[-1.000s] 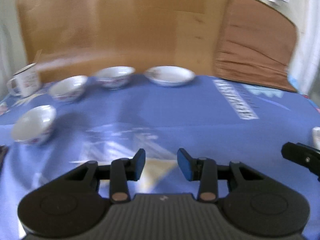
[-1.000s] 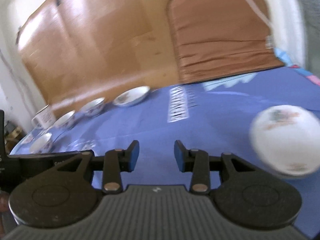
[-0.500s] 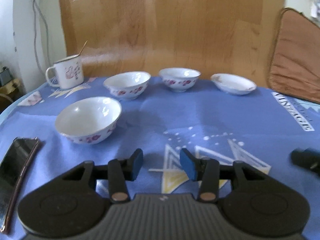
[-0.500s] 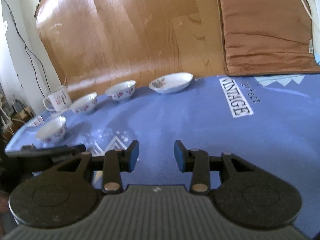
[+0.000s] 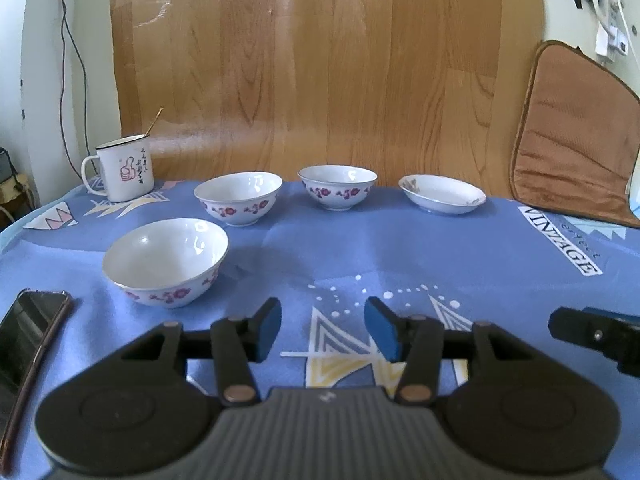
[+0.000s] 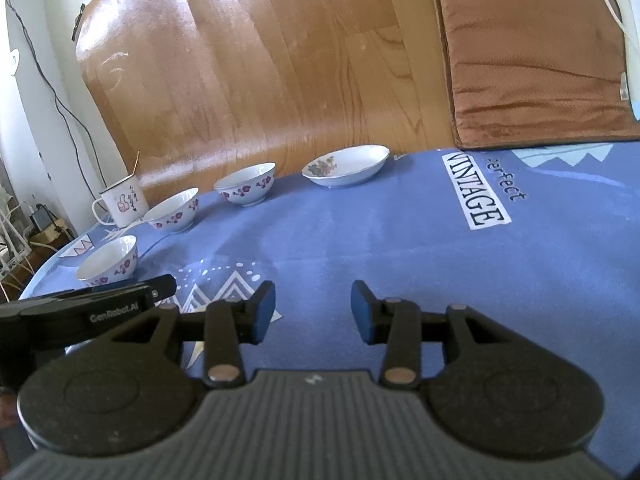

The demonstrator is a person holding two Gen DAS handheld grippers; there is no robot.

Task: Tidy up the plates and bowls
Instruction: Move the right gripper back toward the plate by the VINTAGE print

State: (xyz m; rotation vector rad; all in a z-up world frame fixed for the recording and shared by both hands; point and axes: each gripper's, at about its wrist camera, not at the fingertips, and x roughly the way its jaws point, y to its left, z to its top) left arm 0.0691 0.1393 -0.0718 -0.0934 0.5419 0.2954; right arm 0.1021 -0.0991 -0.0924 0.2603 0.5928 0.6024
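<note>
Three white bowls with purple flowers stand on the blue tablecloth: a near one (image 5: 166,260) at front left, a second (image 5: 239,203) behind it, a third (image 5: 337,187) at the back middle. A shallow white plate (image 5: 442,199) lies to their right. In the right wrist view the plate (image 6: 346,165) is at the back, with the bowls (image 6: 245,183) (image 6: 173,210) (image 6: 108,265) trailing left. My left gripper (image 5: 323,330) is open and empty, low over the cloth in front of the near bowl. My right gripper (image 6: 313,317) is open and empty over the cloth's middle.
A white enamel mug (image 5: 124,174) with a stick in it stands at the back left. A dark phone (image 5: 28,334) lies at the left edge. A brown cushion (image 5: 576,136) and a wooden board (image 5: 320,68) lean behind the table.
Both views have swung left and steadied. The bowls now sit nearer in the left view. The plate at the right of the right view has left the frame.
</note>
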